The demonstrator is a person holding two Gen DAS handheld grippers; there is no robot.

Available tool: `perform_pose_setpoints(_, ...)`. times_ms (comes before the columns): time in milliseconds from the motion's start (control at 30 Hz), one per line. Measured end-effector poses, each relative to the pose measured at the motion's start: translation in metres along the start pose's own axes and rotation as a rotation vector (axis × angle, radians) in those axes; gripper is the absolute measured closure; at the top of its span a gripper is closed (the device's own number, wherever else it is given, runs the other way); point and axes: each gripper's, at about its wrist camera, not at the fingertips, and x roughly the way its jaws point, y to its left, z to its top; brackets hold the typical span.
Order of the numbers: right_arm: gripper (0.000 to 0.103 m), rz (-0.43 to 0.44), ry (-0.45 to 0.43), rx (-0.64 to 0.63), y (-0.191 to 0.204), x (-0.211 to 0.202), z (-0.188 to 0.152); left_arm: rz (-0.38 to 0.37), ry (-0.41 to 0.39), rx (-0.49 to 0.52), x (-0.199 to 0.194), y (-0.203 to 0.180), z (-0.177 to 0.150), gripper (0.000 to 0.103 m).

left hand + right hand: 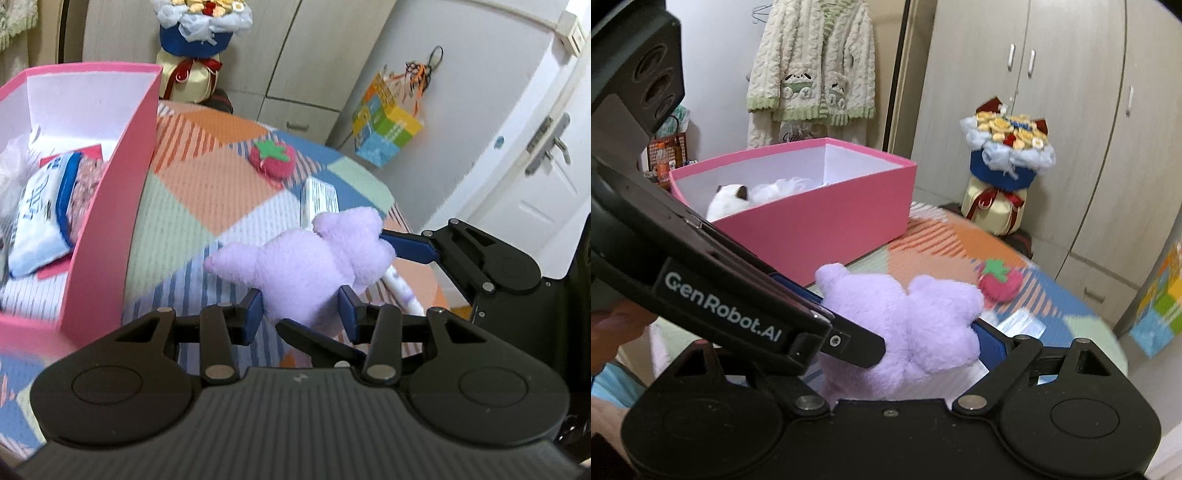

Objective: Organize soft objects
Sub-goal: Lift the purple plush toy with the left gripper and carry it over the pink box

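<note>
Left wrist view: both grippers, left (301,308) pinched narrow and right (901,321) spread wide, hold 1 purple plush (306,266), likely sharing its bulk toward the pink box (110,229).

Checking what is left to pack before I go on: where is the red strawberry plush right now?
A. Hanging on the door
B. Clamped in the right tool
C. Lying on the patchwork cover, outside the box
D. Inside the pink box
C: the strawberry plush lies on the patchwork cover, clear of the pink box, while both tools hold only the purple plush.
</note>
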Motion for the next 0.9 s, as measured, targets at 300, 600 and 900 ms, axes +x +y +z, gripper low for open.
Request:
perform_pose_setpoints(300,0.011,0.04,0.065,0.04,0.038,-0.027,-0.017,-0.014,0.062,0.057,-0.035,0.0,-0.036,0.061)
perform_pose_setpoints(600,0.012,0.072,0.064,0.035,0.08,-0.056,-0.02,-0.025,0.066,0.079,-0.085,0.006,-0.066,0.061)
perform_pose_setpoints(900,0.012,0.166,0.055,0.02,0.123,-0.078,0.005,-0.023,0.068,0.065,-0.147,0.029,-0.071,0.061)
